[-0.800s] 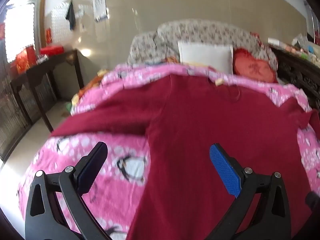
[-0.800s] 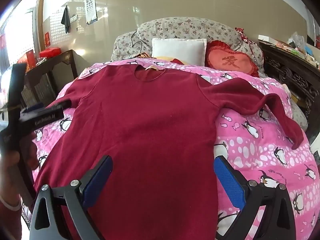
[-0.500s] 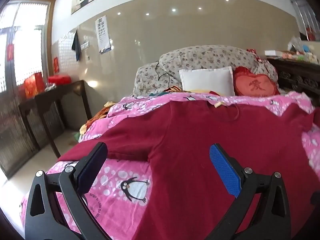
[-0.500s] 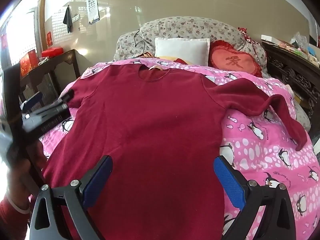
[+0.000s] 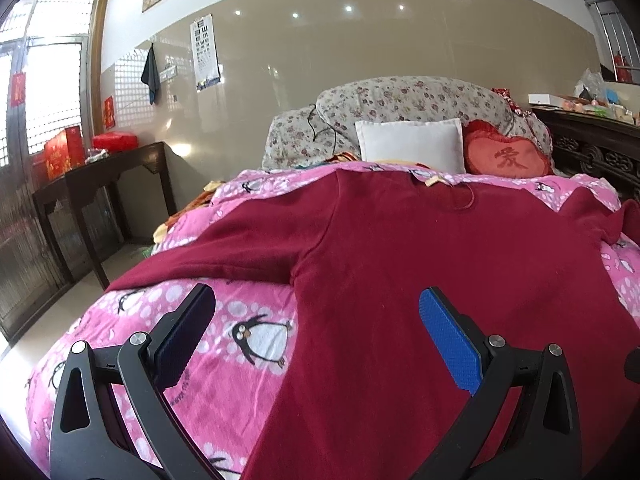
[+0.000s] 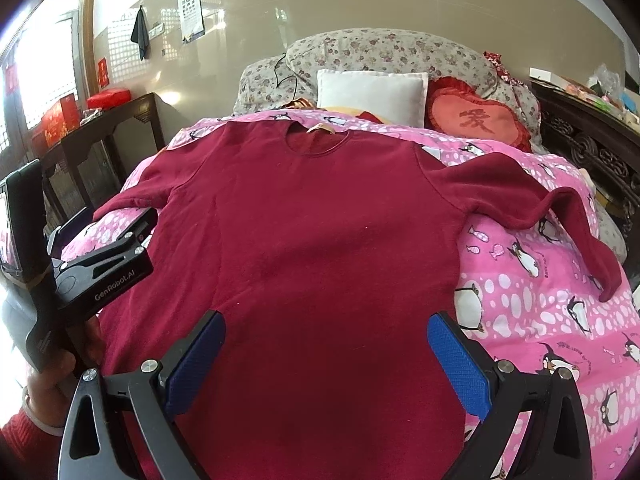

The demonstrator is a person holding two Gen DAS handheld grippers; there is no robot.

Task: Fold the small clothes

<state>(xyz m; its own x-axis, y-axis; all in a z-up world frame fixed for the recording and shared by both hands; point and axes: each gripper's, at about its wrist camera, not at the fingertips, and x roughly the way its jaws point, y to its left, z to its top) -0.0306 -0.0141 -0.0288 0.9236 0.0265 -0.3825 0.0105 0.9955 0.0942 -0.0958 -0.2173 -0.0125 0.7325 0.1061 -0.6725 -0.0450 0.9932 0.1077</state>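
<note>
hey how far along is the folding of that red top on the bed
Done: the red top is spread flat on the pink bedspread. In hand: nothing; the left claw and right claw hover open. Left: every fold, both sleeves included.

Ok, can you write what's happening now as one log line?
shirt: flat on bed | left gripper: open | right gripper: open | fold: not started

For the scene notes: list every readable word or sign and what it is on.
"GenRobot.AI": on the left tool, seen from the right wrist.
One red character: on the heart cushion; too stylised to read.
Eye chart on the wall: rows too small.
Small print on the pink blanket: blurred.
</note>
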